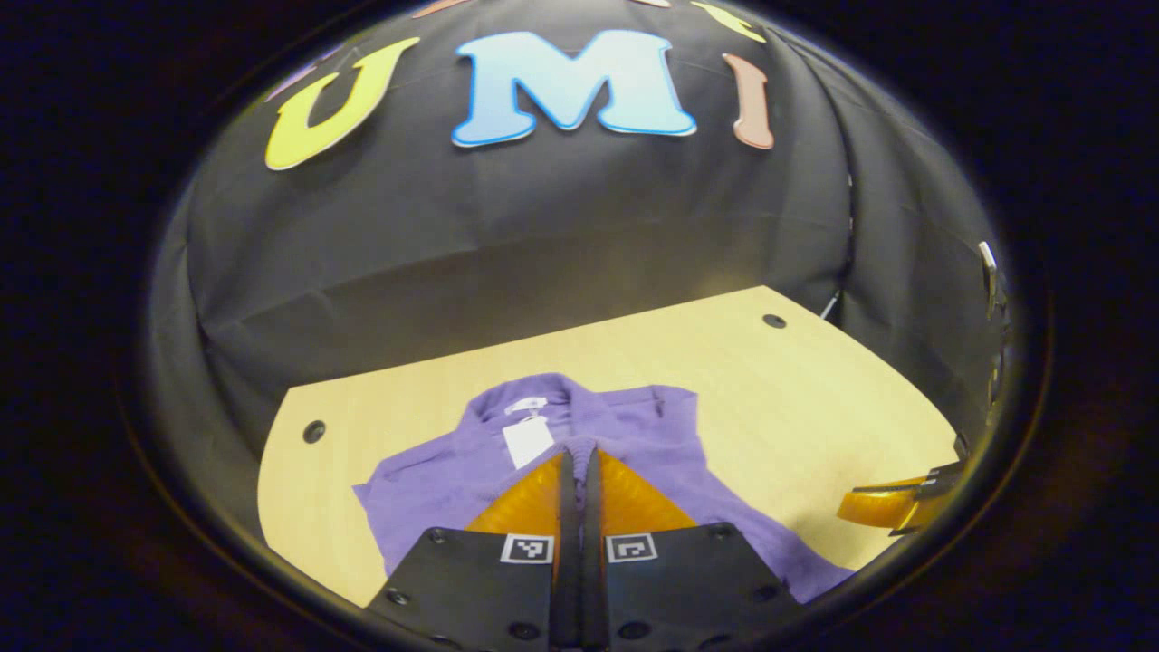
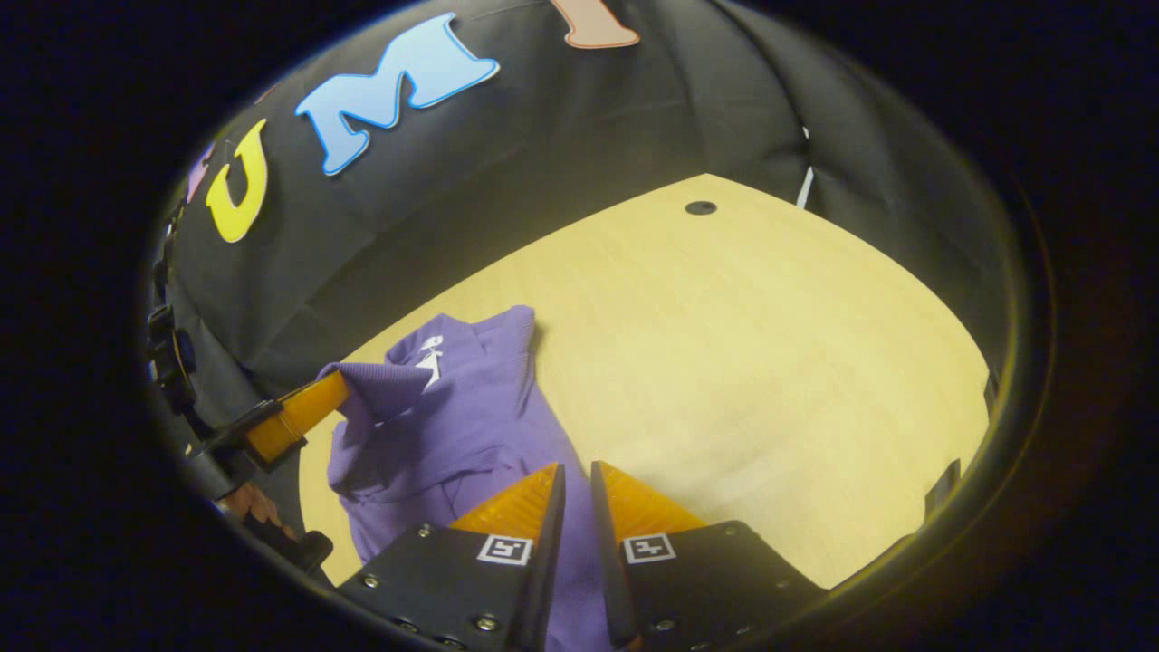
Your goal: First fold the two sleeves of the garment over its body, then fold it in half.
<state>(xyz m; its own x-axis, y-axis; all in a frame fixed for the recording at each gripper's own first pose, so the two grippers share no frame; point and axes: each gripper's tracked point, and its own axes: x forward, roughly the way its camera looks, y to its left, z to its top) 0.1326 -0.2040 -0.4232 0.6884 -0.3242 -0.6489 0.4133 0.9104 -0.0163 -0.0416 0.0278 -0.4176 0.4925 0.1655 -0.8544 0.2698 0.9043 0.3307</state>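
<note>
We are seeing a purple knitted garment (image 1: 625,435) lying on the light wooden table (image 1: 788,398) in the left gripper view, collar toward the black cloth wall (image 1: 507,244), with a white tag (image 1: 527,441) near the neckline. The left gripper (image 1: 578,457) is sitting over the garment's middle with its fingers pressed together, a fold of purple knit bunching right at the tips. We are reading it as pinching the fabric. At the far right edge of this view the right gripper (image 1: 892,509) is poking in over the table, just beside the garment's hem.

In the right gripper view we are seeing the left gripper (image 2: 340,385) at the far left, holding a corner of the purple garment (image 2: 435,426) lifted off the table (image 2: 742,344), a hand (image 2: 249,503) showing below it. The rest of the garment is lying crumpled on the table's left part. The right gripper (image 2: 578,475) is hovering over the garment's near edge, its fingers a narrow gap apart; purple fabric is showing in that gap, but we cannot tell whether they are clamping it.
</note>
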